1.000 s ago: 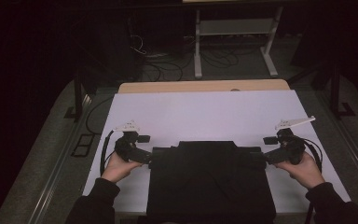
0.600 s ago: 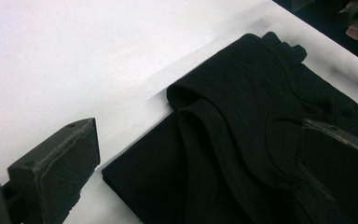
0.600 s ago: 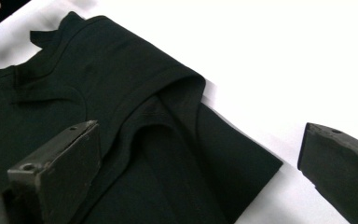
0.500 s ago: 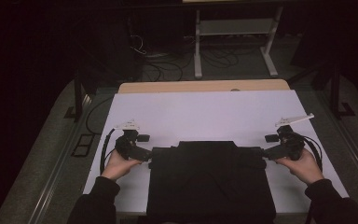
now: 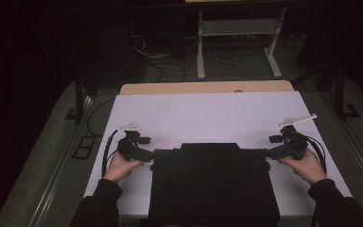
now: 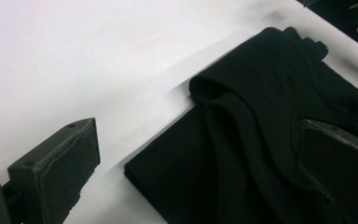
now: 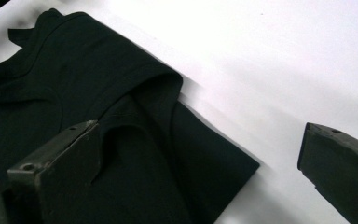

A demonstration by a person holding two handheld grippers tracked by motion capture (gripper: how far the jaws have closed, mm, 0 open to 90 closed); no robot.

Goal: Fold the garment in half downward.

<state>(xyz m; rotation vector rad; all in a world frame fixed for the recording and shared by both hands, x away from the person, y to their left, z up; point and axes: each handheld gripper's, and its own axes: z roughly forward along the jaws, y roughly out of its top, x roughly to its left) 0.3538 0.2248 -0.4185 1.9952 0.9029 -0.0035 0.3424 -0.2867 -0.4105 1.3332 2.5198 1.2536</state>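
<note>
Dim high view with dark surroundings; gripper views bright, overexposed, slightly motion-blurred

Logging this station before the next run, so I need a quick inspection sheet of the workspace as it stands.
Surface: white sheet over the table, with a wooden edge showing at the far side.
Job's things: black garment, folded, lying flat at the near middle; its sleeve folds face each claw.
Clutter: nothing seen.
Grippers: left claw open, at the garment's left sleeve fold; right claw open, at the right sleeve fold; neither grips cloth.
Cables: one black cable loops from the left claw, another from the right; more lie on the floor beyond.
Surroundings: dark room, white frame stand behind the table.
</note>
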